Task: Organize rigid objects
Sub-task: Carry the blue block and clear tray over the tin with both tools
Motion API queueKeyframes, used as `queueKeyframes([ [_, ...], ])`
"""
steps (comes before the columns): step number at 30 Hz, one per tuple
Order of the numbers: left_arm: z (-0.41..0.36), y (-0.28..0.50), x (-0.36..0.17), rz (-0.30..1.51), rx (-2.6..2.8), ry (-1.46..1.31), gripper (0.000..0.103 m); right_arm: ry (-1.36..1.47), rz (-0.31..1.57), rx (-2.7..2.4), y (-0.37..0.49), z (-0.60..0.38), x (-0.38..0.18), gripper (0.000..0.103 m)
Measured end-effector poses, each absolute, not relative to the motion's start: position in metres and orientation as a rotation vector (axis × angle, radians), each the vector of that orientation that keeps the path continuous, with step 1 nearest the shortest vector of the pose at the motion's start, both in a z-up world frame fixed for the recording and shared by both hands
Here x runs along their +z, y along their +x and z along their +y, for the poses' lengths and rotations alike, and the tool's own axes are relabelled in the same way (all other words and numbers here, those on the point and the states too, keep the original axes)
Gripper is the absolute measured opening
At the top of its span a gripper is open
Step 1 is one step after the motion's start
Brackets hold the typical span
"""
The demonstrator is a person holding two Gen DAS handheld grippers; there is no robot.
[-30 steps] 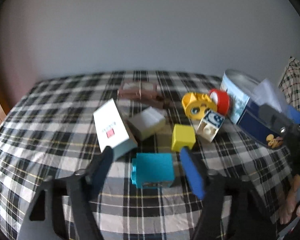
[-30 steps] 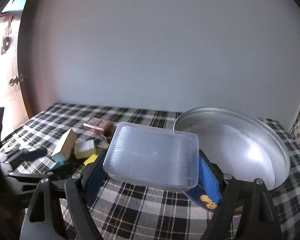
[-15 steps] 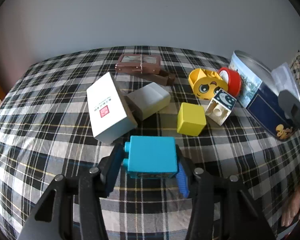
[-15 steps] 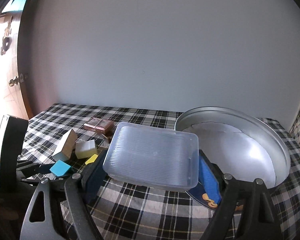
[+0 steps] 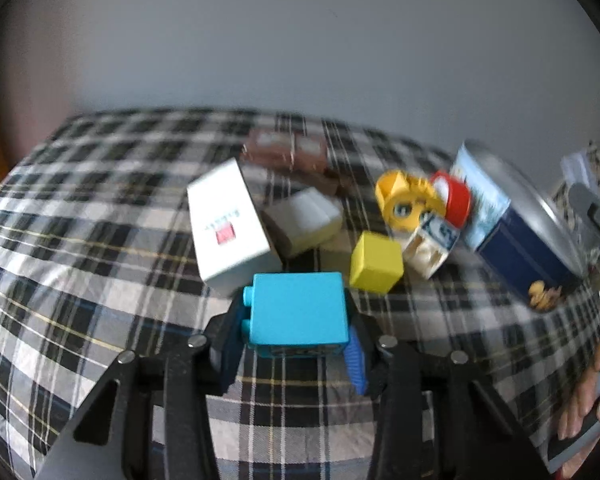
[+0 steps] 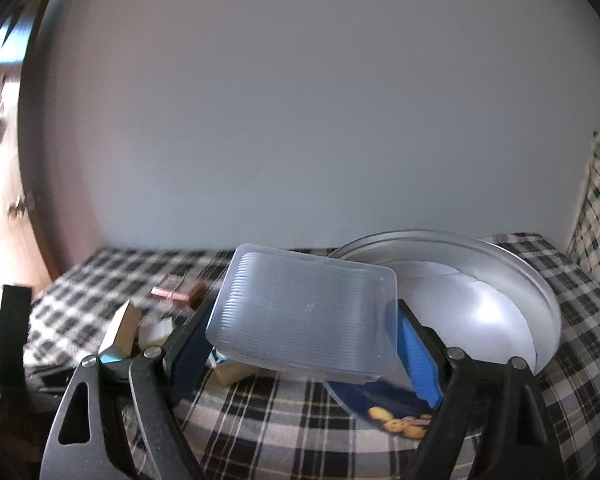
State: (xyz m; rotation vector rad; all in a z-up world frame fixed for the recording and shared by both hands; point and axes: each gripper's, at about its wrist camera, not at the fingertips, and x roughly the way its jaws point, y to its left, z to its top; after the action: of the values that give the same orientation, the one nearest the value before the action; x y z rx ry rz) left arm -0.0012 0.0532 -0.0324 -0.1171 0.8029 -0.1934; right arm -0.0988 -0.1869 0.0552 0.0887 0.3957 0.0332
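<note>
Turquoise block [image 5: 298, 312] now sits between closing left gripper [image 5: 294, 354] pads — a second ago ahead of them; lift possible. Right gripper [image 6: 306, 346] pinches clear lid [image 6: 304, 314].

A: Plain pale wall [image 6: 300, 100] fills the upper frame, bare and softly lit.
B: And the checked bedcover [image 5: 80, 260] spreads across the lower half.
A: Far left, a wooden door [image 6: 4, 208] catches bright, warm light.
B: Checked pillow [image 6: 598, 208] at right edge.
</note>
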Motion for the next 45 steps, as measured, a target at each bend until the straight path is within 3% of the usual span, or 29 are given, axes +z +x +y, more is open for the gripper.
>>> queueKeyframes([
  [5, 0.041, -0.015, -0.012, 0.662, -0.187, -0.114, 0.042, 0.158, 0.365, 0.0, -0.097, -0.213, 0.061, 0.085],
  [12, -0.01, -0.02, 0.016, 0.529, -0.248, -0.085, 0.042, -0.04, 0.237, -0.207, -0.105, -0.249, 0.064, 0.085],
  [18, -0.072, -0.016, 0.027, 0.496, -0.321, -0.026, 0.042, 0.018, 0.278, -0.317, -0.098, -0.295, 0.06, 0.085],
  [33, -0.181, 0.005, 0.029, 0.519, -0.43, 0.043, 0.042, -0.051, 0.356, -0.431, -0.083, -0.348, 0.05, 0.085],
  [45, -0.209, 0.027, 0.004, 0.609, -0.445, 0.082, 0.042, -0.054, 0.475, -0.38, -0.061, -0.349, 0.035, 0.085],
])
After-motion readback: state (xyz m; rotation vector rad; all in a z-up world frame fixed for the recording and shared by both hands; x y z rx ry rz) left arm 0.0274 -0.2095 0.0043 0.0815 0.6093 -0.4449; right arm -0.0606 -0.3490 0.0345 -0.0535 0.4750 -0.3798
